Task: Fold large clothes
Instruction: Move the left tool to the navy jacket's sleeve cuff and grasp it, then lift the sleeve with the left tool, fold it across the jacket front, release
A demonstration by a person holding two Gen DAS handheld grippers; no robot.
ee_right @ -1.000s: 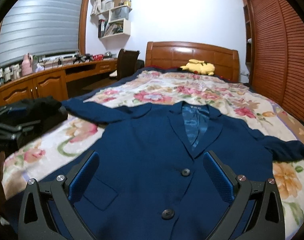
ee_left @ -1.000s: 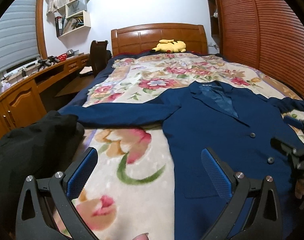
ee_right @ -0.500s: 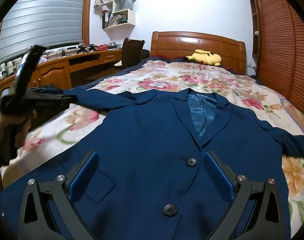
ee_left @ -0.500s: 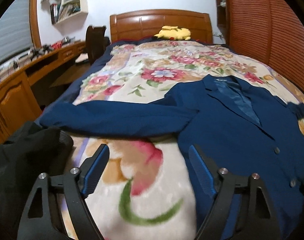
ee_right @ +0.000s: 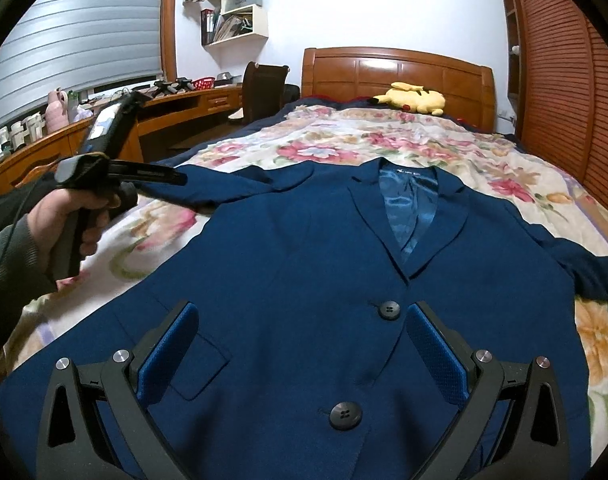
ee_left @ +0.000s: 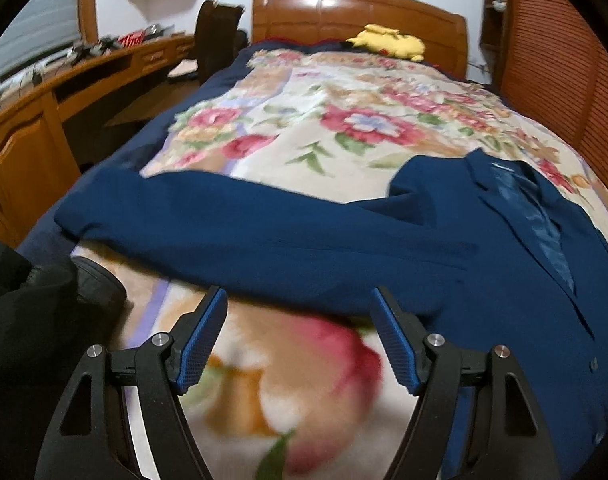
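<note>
Even, moderately bright indoor light is being cast, with soft shadows. Glare is being reflected by the headboard (ee_right: 398,76). Motion blur is being shown across the left wrist view, strongest on the floral blanket (ee_left: 287,392). Edges are being bent and vignetted by fisheye distortion.

Home bedroom: bed (ee_right: 404,136), wooden headboard (ee_right: 396,74), desk (ee_right: 175,108).

Wall: I see plain white wall (ee_right: 364,4) behind a wooden headboard (ee_right: 396,70).
Window: grey roller blind (ee_right: 79,28), pulled down.
Left side: long wooden desk (ee_right: 175,106), dark chair (ee_right: 261,88), white shelf (ee_right: 233,12) with books.
Right side: slatted wooden wardrobe doors (ee_right: 560,60).
</note>
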